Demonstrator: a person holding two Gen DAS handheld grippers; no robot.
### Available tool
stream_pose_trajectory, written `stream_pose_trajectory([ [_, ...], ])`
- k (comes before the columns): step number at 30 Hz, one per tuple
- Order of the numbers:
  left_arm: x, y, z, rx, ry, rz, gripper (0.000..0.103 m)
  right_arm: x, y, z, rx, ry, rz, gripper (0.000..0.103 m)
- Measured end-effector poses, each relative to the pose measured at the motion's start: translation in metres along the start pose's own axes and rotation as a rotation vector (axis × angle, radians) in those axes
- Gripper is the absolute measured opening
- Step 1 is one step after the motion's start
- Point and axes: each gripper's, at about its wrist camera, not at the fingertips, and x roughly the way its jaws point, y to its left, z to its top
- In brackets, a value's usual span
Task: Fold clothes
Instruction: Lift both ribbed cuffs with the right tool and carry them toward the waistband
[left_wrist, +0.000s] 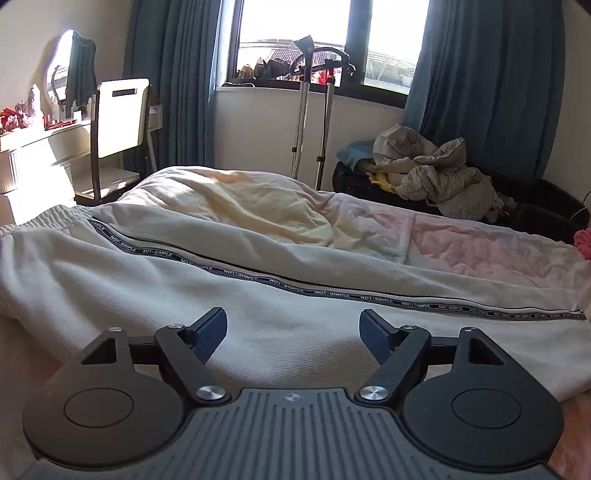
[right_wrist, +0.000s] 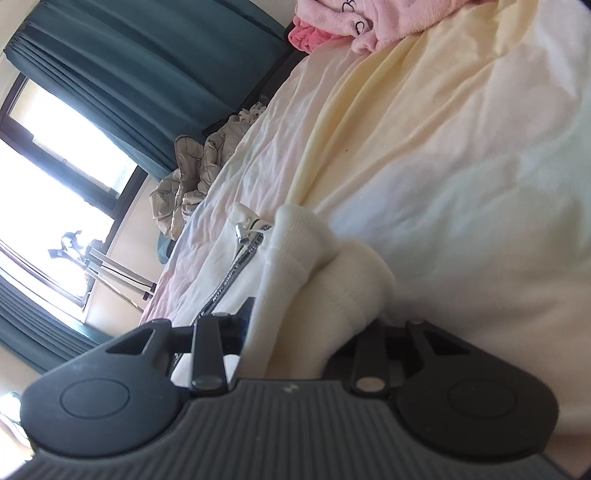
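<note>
One bed (left_wrist: 461, 251), teal curtains (left_wrist: 491, 85), sunlit window (left_wrist: 291, 33)

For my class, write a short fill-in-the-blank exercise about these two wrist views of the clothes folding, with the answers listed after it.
1. The white trousers lie spread out on the ____.
2. The dark stripe along the trousers reads NOT-____.
3. The curtains beside the window are ____ in colour.
4. Nothing sits between the fingers of the ____ gripper, while the right gripper has the trousers' ribbed hem between its fingers.

Answers: bed; SIMPLE; blue; left
</note>
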Motion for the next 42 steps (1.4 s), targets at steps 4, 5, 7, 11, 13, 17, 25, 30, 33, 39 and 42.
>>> stream_pose_trajectory([
  [4, 0.021, -0.016, -0.016, 0.095, 0.031, 0.036, 0.082, 0.002, 0.007, 0.000, -0.041, -0.040, -0.048, 0.028],
  [5, 0.026, -0.017, -0.020, 0.104, 0.045, 0.037, 0.082, 0.003, 0.009, 0.000, -0.056, -0.048, -0.063, 0.025],
  [7, 0.034, -0.018, -0.026, 0.115, 0.060, 0.037, 0.082, 0.001, 0.016, 0.000, -0.088, -0.073, -0.084, 0.022],
  [11, 0.043, -0.021, -0.032, 0.145, 0.068, 0.046, 0.082, -0.005, 0.033, -0.002, -0.148, -0.129, -0.118, 0.018],
  [13, 0.045, -0.022, -0.032, 0.155, 0.065, 0.045, 0.082, -0.009, 0.047, -0.004, -0.212, -0.159, -0.146, 0.017],
  [17, 0.046, -0.019, -0.031, 0.140, 0.068, 0.031, 0.082, -0.015, 0.083, -0.013, -0.411, -0.212, -0.237, 0.017],
  [25, 0.041, -0.010, -0.025, 0.113, 0.062, 0.000, 0.082, -0.042, 0.165, -0.038, -0.578, -0.361, -0.231, 0.015],
  [30, 0.032, 0.014, -0.015, -0.019, 0.042, -0.062, 0.082, -0.052, 0.248, -0.087, -0.834, -0.453, -0.221, 0.014],
  [33, 0.022, 0.029, -0.008, -0.091, 0.003, -0.082, 0.082, -0.061, 0.294, -0.122, -0.890, -0.485, -0.149, 0.013],
  [39, 0.002, 0.091, 0.003, -0.395, -0.043, -0.186, 0.082, -0.073, 0.375, -0.207, -1.011, -0.504, 0.034, 0.013],
  [42, -0.007, 0.122, 0.002, -0.531, -0.078, -0.168, 0.082, -0.074, 0.393, -0.264, -1.091, -0.471, 0.116, 0.013],
])
